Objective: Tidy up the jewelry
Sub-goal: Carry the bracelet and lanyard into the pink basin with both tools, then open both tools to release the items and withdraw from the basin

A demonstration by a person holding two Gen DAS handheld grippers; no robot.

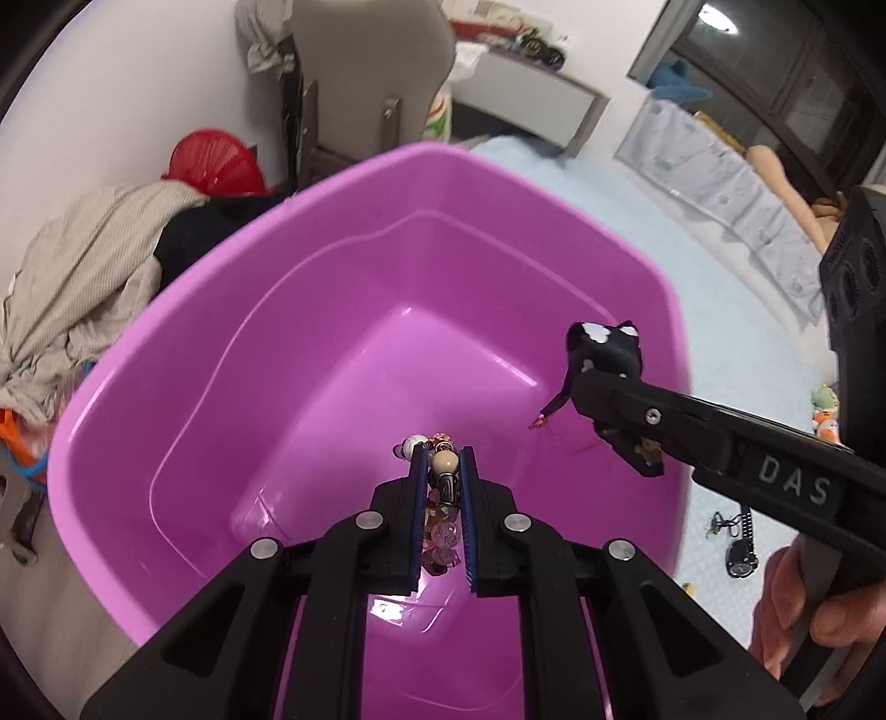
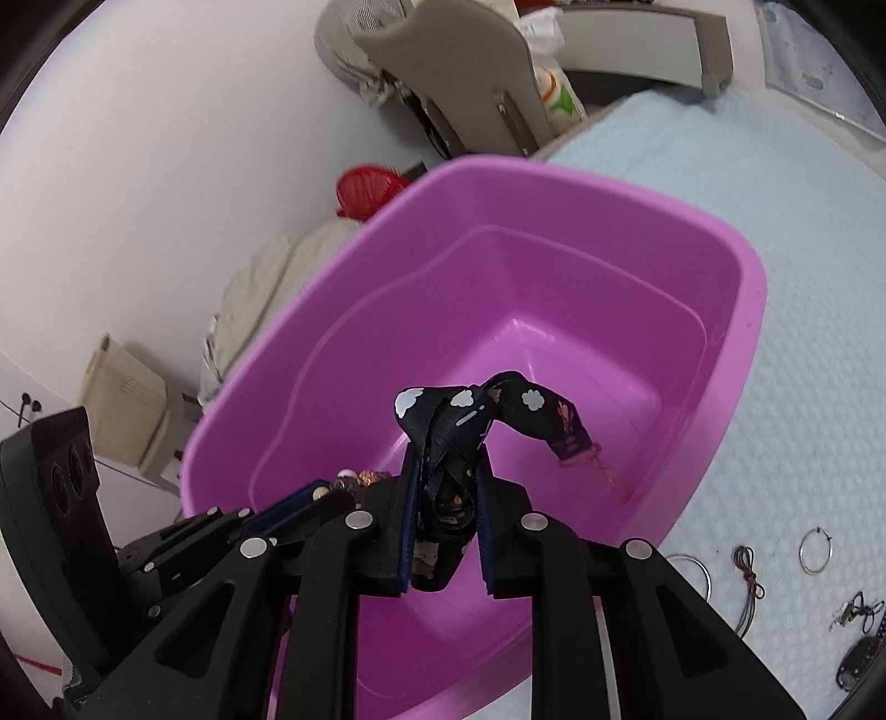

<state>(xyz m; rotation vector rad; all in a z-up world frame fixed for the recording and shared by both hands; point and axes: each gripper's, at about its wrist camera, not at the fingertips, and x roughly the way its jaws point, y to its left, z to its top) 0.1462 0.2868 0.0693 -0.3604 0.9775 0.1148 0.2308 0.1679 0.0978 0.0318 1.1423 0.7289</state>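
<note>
I see the basin (image 2: pixel 736 343) on the bedspread (image 2: pixel 819 277), 2 rings (image 2: pixel 815 549) and a watch (image 1: pixel 741 554) lying lower right of it, laundry (image 1: pixel 77 288) at frame left.

1. Both views are evenly and brightly lit by indoor light; a round ceiling lamp (image 1: pixel 717 16) glows at the top right of the left view.
2. White glare patches sit on the glossy purple plastic tub (image 1: pixel 354 310) floor.
3. Shadows are soft.
4. Fisheye bending curves the edges, with dark vignetted corners.
5. Background clutter looks slightly blurred.
</note>
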